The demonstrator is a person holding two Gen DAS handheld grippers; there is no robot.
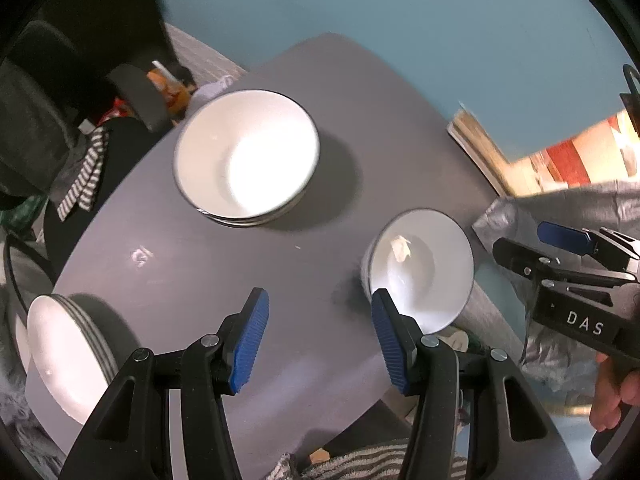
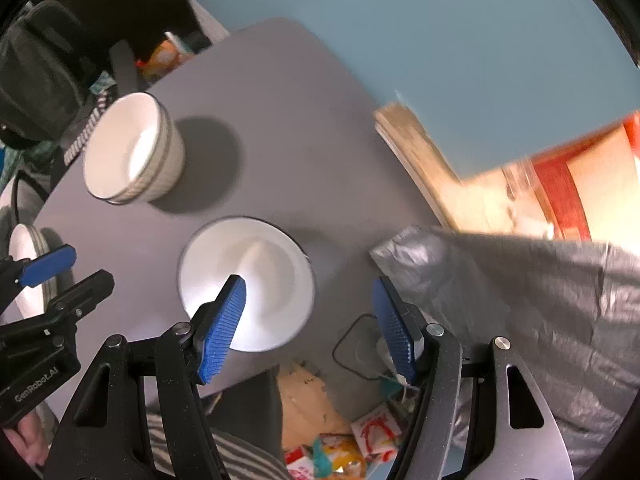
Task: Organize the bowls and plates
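Note:
On the round grey table (image 1: 208,272) stands a stack of white bowls (image 1: 248,156) (image 2: 128,152) near the far side. A single white bowl (image 1: 420,268) (image 2: 248,280) sits near the right edge with a small pale scrap inside. A stack of white plates (image 1: 60,356) (image 2: 28,264) lies at the near left edge. My left gripper (image 1: 320,340) (image 2: 68,276) hangs open over bare table between plates and single bowl, its right finger beside the bowl's rim. My right gripper (image 2: 308,324) (image 1: 536,248) is open above the single bowl's right side, holding nothing.
A crumpled grey plastic bag (image 2: 520,300) (image 1: 560,200) lies right of the table. A wooden board (image 2: 416,160) leans beyond it. A black chair (image 1: 48,92) and striped cloth (image 1: 84,176) crowd the far left. Snack packets (image 2: 340,452) lie on the floor below.

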